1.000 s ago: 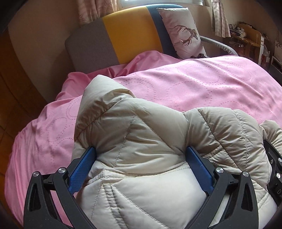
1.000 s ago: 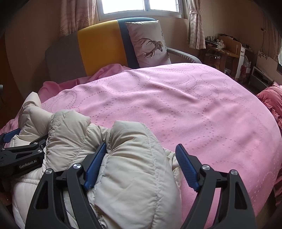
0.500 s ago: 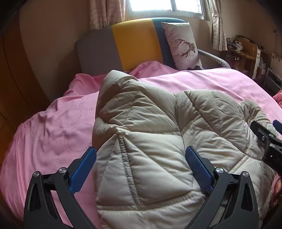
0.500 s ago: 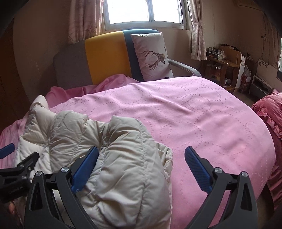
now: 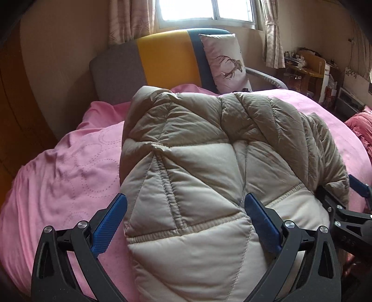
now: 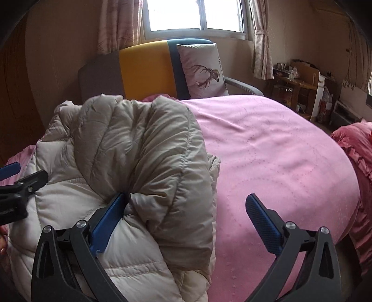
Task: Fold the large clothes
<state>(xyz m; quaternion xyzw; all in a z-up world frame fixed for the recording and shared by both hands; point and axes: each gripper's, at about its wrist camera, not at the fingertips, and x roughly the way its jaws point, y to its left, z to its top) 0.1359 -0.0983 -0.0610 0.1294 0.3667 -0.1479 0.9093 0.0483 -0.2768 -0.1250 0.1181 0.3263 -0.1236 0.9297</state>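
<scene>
A bulky beige quilted down jacket (image 5: 209, 167) lies folded in a heap on a pink bed cover (image 5: 69, 167). My left gripper (image 5: 184, 219) is open, its blue pads on either side of the jacket's near hem, which bulges between them. My right gripper (image 6: 186, 221) is open too; its left pad touches the jacket's folded right part (image 6: 144, 158) and its right pad stands over bare pink cover (image 6: 279, 158). The right gripper also shows at the right edge of the left wrist view (image 5: 348, 209), and the left gripper at the left edge of the right wrist view (image 6: 16, 185).
A headboard in grey, yellow and blue (image 5: 162, 62) with a deer-print pillow (image 5: 225, 62) stands at the far end under a window (image 6: 195, 14). A cluttered wooden desk (image 6: 300, 81) is at the right. A dark pink quilt (image 6: 355, 148) lies at the right edge.
Both grippers have drawn back and up from the jacket, so more of the room and window shows. The jacket has settled lower between the left pads. Both grippers have stayed open.
</scene>
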